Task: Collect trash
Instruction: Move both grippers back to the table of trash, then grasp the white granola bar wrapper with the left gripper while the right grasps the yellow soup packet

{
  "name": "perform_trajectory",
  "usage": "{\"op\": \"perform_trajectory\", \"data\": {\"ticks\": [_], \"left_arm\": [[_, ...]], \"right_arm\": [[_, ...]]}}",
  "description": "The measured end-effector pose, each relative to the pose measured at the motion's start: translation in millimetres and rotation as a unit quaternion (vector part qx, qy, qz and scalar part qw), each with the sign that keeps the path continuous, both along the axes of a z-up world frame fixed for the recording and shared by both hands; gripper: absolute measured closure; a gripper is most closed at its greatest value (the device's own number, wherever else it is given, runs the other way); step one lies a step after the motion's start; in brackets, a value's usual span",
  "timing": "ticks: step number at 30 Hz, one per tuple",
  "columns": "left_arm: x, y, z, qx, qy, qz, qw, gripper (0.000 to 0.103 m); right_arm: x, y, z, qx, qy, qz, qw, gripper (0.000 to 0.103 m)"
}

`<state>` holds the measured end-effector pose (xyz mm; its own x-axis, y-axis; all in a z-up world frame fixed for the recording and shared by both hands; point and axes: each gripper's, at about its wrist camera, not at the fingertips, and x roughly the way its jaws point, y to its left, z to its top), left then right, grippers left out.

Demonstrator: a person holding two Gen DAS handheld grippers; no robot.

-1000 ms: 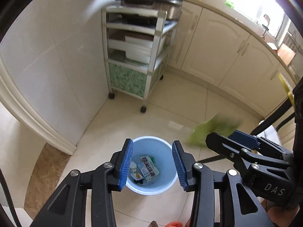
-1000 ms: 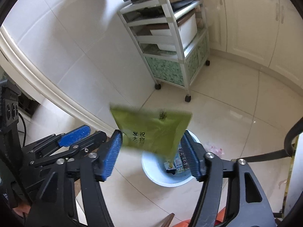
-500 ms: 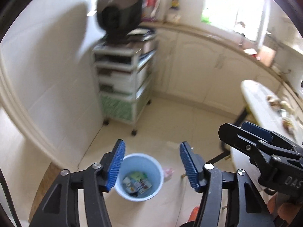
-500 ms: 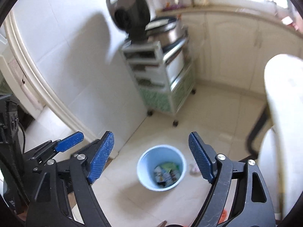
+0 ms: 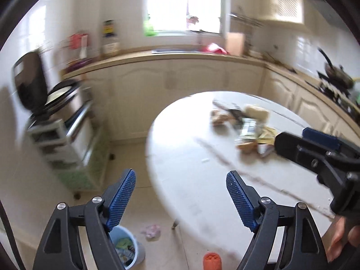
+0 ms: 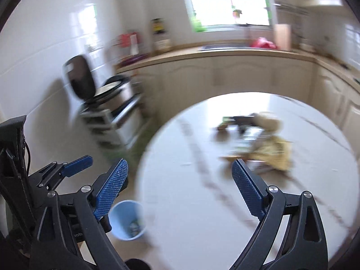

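A light blue bin (image 5: 127,248) (image 6: 128,219) with wrappers inside stands on the floor at the lower left of both views. On the round white table (image 5: 202,157) (image 6: 202,202) lies a blurred pile of trash (image 5: 247,126) (image 6: 258,139): wrappers, a yellowish packet and a pale lump. My left gripper (image 5: 181,195) hangs over the table's near edge, its jaws opening with nothing between them. My right gripper (image 6: 180,186) is likewise opening and empty, above the table's left rim. The right gripper (image 5: 315,150) also shows at the right of the left wrist view, beside the pile.
A crumpled pink scrap (image 5: 151,230) and an orange object (image 5: 211,261) lie on the floor near the bin. A white trolley (image 5: 65,148) with a black cooker stands by the left wall. Cream cabinets and a cluttered counter (image 5: 180,56) run along the back.
The green packet left the right gripper and lies in the bin. Both grippers rose and swung right, from over the bin to the table, with jaws spreading wider.
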<state>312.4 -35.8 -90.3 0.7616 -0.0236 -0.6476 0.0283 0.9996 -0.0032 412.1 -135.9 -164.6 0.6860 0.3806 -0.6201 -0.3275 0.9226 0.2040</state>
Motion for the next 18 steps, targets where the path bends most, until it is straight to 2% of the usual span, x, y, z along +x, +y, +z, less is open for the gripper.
{"op": "perform_trajectory", "data": {"ticks": [5, 9, 10, 14, 15, 16, 18], "left_arm": [[62, -55, -17, 0.022, 0.029, -0.072, 0.9967, 0.024], [110, -83, -30, 0.036, 0.046, -0.093, 0.9940, 0.026], [134, -73, -36, 0.035, 0.049, -0.095, 0.9937, 0.026], [184, -77, -45, 0.041, 0.053, -0.099, 0.9928, 0.026], [201, -79, -52, 0.043, 0.059, -0.101, 0.9922, 0.028], [218, -75, -61, 0.045, 0.065, -0.104, 0.9914, 0.034], [234, -83, -68, 0.052, 0.073, -0.113, 0.9896, 0.037]], "right_arm": [[32, -65, -20, -0.008, 0.026, -0.069, 0.997, 0.010], [49, -106, -40, -0.001, 0.053, -0.099, 0.994, 0.010], [54, -116, -45, 0.000, 0.061, -0.104, 0.993, 0.010], [66, -133, -59, 0.002, 0.073, -0.112, 0.991, 0.010], [69, -137, -61, 0.004, 0.076, -0.113, 0.991, 0.010], [70, -138, -63, 0.004, 0.077, -0.114, 0.990, 0.010], [76, -141, -67, 0.006, 0.081, -0.114, 0.990, 0.010]]}}
